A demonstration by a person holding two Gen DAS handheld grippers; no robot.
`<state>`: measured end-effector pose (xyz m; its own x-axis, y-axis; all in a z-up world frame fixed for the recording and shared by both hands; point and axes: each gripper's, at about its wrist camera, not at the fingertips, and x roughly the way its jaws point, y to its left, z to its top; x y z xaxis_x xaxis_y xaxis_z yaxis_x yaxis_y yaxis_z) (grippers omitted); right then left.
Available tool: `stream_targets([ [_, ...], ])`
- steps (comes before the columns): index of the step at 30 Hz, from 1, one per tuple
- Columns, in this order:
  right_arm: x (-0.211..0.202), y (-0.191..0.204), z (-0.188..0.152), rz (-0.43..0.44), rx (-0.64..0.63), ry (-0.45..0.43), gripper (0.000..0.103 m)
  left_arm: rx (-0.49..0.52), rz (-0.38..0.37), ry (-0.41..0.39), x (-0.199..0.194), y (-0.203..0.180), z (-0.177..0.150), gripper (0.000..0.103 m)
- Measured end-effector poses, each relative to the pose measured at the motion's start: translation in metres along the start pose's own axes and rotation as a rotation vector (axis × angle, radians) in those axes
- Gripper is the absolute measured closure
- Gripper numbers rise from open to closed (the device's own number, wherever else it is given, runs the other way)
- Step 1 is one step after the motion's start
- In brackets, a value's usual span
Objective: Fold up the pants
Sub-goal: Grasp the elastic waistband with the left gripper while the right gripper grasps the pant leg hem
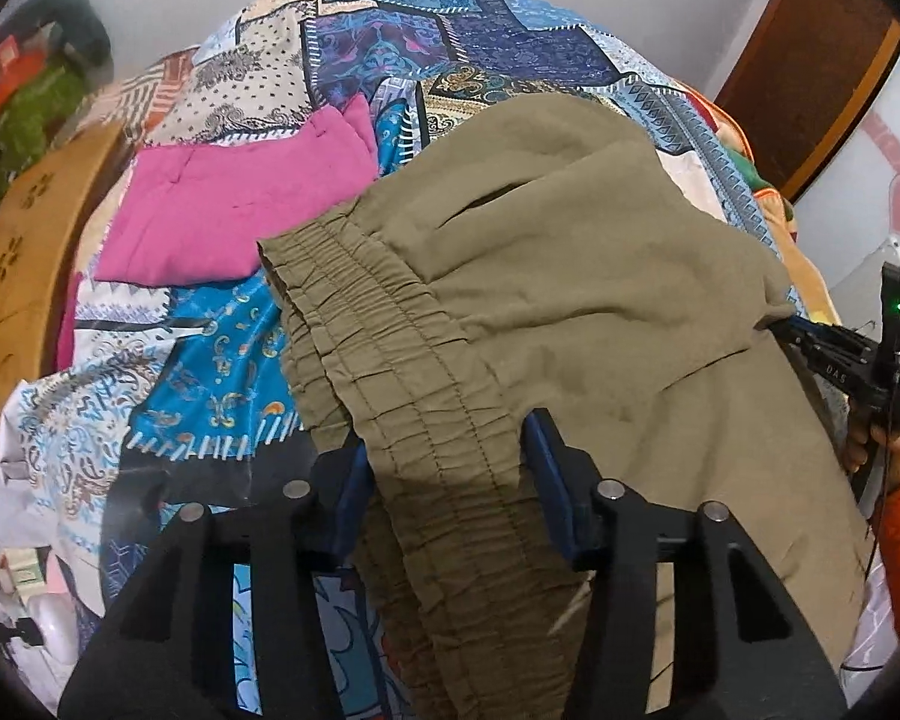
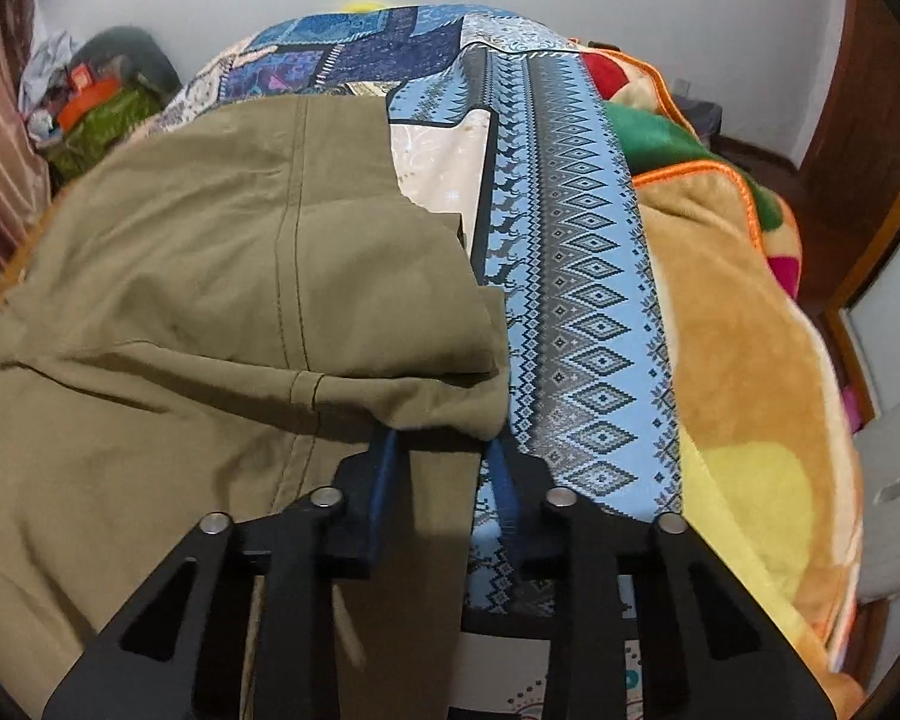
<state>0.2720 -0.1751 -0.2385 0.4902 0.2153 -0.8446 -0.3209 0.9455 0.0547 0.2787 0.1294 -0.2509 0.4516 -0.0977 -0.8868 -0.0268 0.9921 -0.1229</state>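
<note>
Olive-green pants (image 1: 570, 276) lie on a patterned bedspread, partly folded over themselves. In the left wrist view my left gripper (image 1: 450, 444) stands with its blue fingers on either side of the elastic waistband (image 1: 390, 372), wide apart with the band between them. In the right wrist view the pants (image 2: 210, 276) fill the left half. My right gripper (image 2: 444, 450) has its fingers at the folded edge of the cloth, their tips hidden under it, a gap showing between them. The right gripper also shows in the left wrist view (image 1: 810, 336) at the pants' right edge.
A folded pink garment (image 1: 234, 210) lies on the blue patterned bedspread (image 1: 210, 372) left of the pants. A fleece blanket (image 2: 738, 324) with an orange edge lies at the right. A wooden bed end (image 1: 24, 276) is at the left and clutter (image 2: 90, 108) by the wall.
</note>
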Motion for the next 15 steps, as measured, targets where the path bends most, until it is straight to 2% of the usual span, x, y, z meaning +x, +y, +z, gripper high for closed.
stream_targets([
  [4,0.000,-0.006,-0.002,0.005,0.014,0.013,0.089,0.027,0.049,-0.009,-0.001,0.000,-0.001,0.052],
  [7,0.000,-0.007,-0.004,-0.007,0.007,0.020,0.090,0.028,0.070,-0.017,-0.001,0.002,-0.003,0.049],
  [11,0.003,0.000,0.001,-0.048,-0.024,0.038,0.090,0.020,0.105,-0.031,0.001,0.005,-0.006,0.034],
  [15,0.002,0.000,0.004,-0.046,-0.036,0.054,0.089,-0.026,0.078,-0.003,-0.005,0.011,-0.001,0.032],
])
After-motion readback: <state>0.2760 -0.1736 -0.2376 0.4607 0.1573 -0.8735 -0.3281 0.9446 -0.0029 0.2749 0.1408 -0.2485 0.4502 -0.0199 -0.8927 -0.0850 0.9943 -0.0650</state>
